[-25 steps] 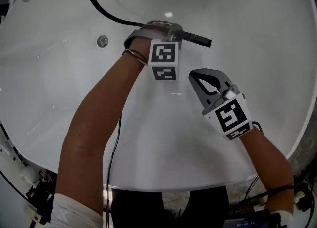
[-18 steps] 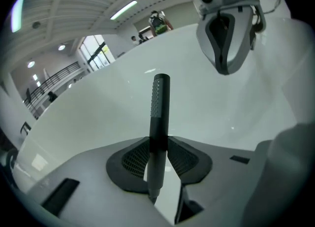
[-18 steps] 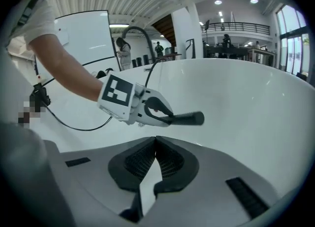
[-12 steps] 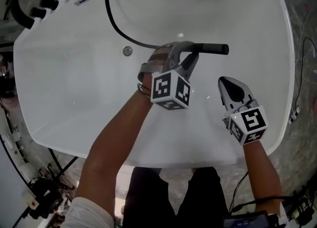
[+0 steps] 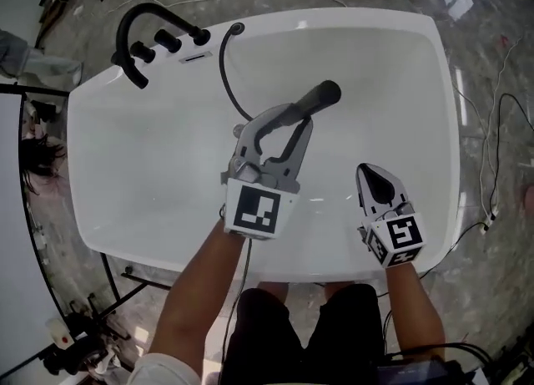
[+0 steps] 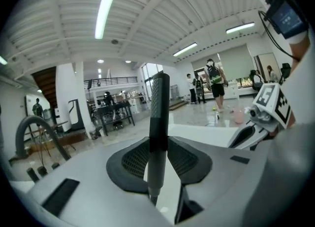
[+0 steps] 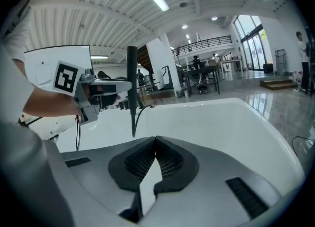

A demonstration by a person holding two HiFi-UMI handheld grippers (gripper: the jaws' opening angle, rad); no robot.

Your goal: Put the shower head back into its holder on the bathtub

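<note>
Stiffness seems likely in the shower head (image 5: 321,98): a slim black wand, probably light and smooth enough to slip, with a springy hose (image 5: 225,83) pulling at its tail. The left tongs (image 6: 158,147) clench it low on the shaft, a sound hold, above the bathtub (image 5: 350,20) basin and well apart from the faucet (image 5: 138,28). The right tongs (image 7: 155,145) are pressed together on nothing.

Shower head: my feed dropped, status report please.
Left gripper shut on shower head, above the bathtub. Right gripper shut, empty. Nothing seen blocking the rim.
</note>
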